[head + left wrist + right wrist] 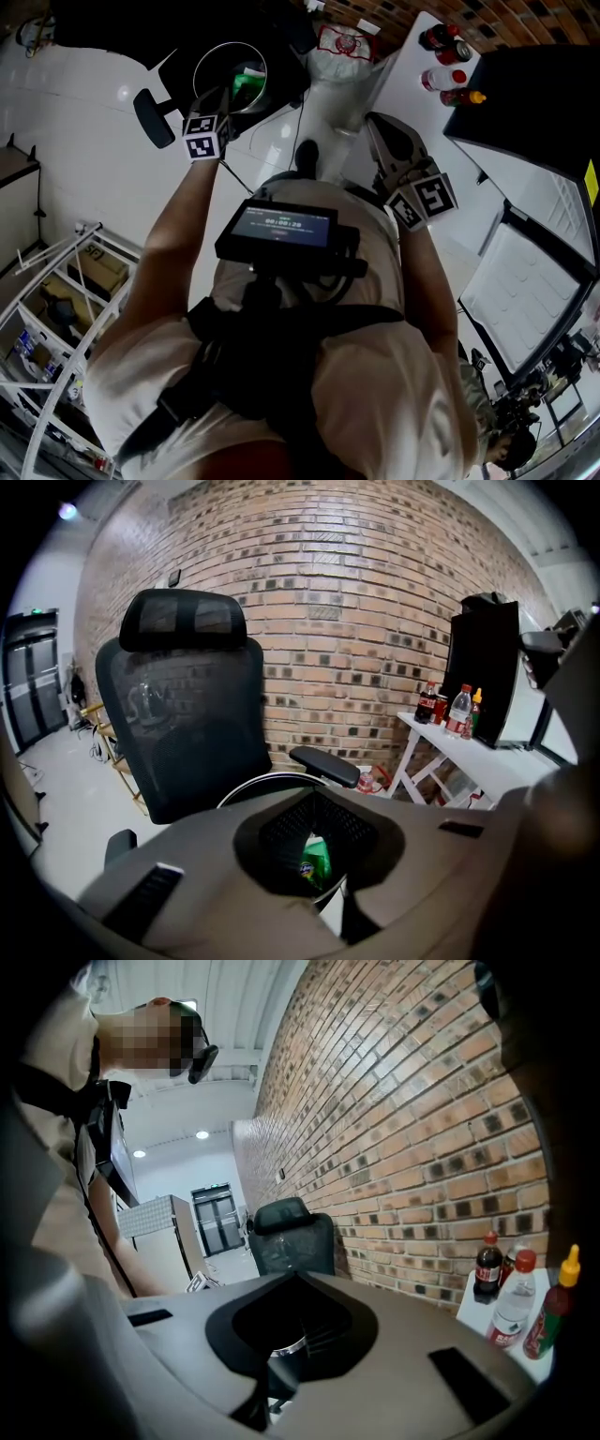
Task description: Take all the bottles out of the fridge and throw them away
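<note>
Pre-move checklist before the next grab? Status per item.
1. Left gripper empty, fingers closed: ok.
2. Right gripper empty, fingers closed: ok.
3. Green bottle inside the bin: ok.
4. Cola bottle, water bottle and sauce bottle off the white table: not ok, all three stand on it.
5. Fridge emptied: cannot tell, its inside is not shown.
</note>
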`<state>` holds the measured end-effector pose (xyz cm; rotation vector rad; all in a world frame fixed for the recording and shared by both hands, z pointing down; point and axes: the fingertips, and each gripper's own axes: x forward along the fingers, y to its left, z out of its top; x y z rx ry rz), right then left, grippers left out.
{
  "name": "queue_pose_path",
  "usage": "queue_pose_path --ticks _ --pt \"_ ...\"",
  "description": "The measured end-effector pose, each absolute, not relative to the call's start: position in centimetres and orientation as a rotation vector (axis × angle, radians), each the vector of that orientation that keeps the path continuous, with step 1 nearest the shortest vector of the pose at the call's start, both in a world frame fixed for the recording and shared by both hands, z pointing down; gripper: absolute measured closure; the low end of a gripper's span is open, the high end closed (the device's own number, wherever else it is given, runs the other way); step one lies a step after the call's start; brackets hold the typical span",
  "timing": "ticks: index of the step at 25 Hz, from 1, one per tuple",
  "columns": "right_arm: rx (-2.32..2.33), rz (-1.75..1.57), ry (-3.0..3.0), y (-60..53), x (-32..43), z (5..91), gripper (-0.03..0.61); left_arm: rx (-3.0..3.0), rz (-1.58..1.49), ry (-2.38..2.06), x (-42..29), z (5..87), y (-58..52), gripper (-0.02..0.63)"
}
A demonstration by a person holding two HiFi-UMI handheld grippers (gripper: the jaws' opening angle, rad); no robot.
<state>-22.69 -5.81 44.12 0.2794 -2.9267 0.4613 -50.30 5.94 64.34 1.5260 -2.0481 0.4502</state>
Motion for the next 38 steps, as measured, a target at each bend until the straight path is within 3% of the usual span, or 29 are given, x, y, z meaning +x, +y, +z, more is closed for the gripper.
queue_pose_path --ticks 16,38 --pt "0.419 0.442 -2.984 -7.0 -18.5 43.0 0.574 1.848 0.346 -2.093 -44.4 54.3 -0.1 0.591" --pt "0.868 0.445 -3.021 -10.4 -3.4 40.8 0.574 2.527 0.28 -1.704 -21.3 42.9 -11.4 0.591"
